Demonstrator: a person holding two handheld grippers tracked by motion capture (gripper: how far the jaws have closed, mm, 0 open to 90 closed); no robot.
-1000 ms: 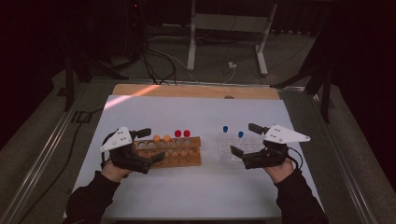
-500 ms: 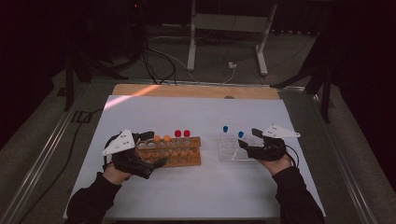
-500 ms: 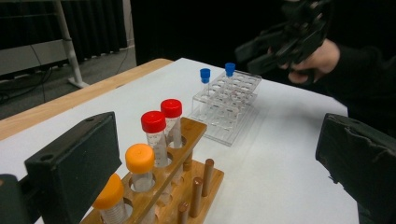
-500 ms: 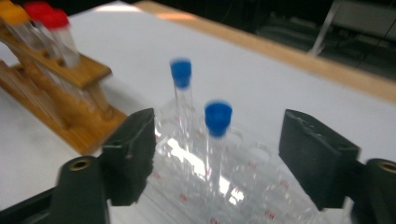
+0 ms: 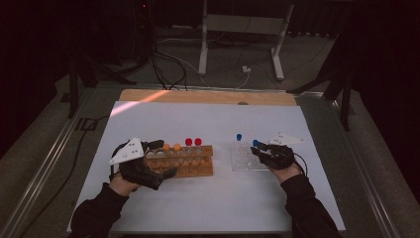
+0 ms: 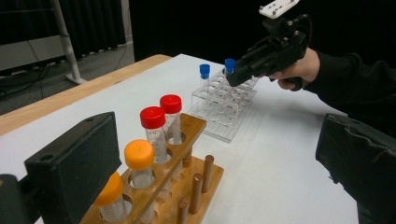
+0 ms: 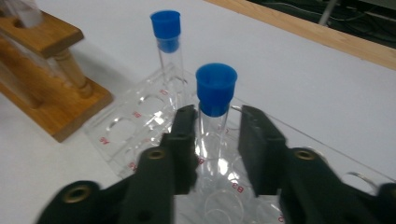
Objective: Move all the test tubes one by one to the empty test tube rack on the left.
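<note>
While our right gripper (image 7: 212,140) has just been closing, its jaws bracket a blue-capped tube (image 7: 215,116) at lower centre, the left pad touching, a sliver showing at the right. Tube: upright, long axis vertical, cap up, seated in the clear rack (image 7: 140,116). Beyond, upper left, a second blue-capped tube (image 7: 167,39). Left gripper (image 5: 159,159): jaws spread around the wooden rack (image 5: 195,166).

In the high view, the white tabletop (image 5: 208,124) lies bare across the upper half and along the bottom centre of the frame. At centre, a gap separates the wooden rack (image 5: 183,161) from the clear rack (image 5: 242,158). Capped tubes rise from both racks. The left tongs (image 5: 161,158) straddle the wooden rack's left end; the right tongs (image 5: 258,148) crowd the clear rack's right side.
</note>
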